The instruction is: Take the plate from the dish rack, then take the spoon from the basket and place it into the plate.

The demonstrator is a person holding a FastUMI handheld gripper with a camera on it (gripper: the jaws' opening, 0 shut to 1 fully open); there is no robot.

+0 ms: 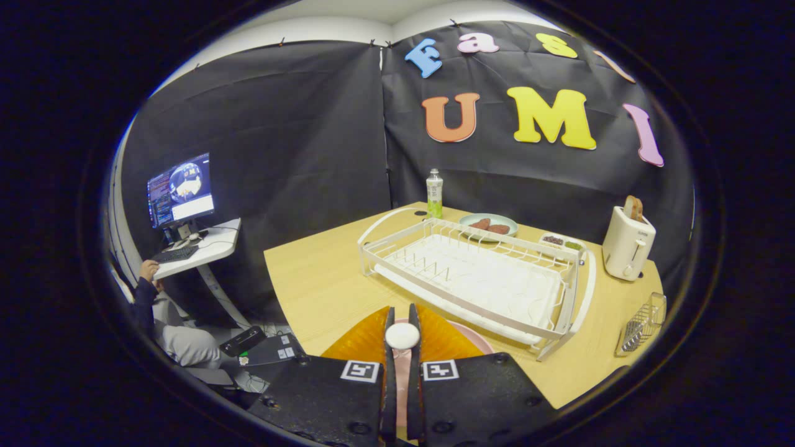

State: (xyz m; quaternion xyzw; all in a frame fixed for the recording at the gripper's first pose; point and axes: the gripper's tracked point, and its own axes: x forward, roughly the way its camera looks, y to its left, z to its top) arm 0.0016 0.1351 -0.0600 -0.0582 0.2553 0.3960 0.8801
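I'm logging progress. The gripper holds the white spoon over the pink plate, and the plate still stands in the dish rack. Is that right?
Not quite. In the gripper view, the gripper holds the white spoon over the pink plate, but the plate lies on the table, in front of the dish rack.

Recording booth — black cloth walls, monitor on desk.

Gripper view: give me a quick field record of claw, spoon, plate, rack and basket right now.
claw: shut on spoon
spoon: bowl end between fingertips, handle running back between the fingers
plate: pink, on table under the claw
dish rack: white, beyond the plate, holds no dishes
basket: wire, beside the rack, no utensils visible
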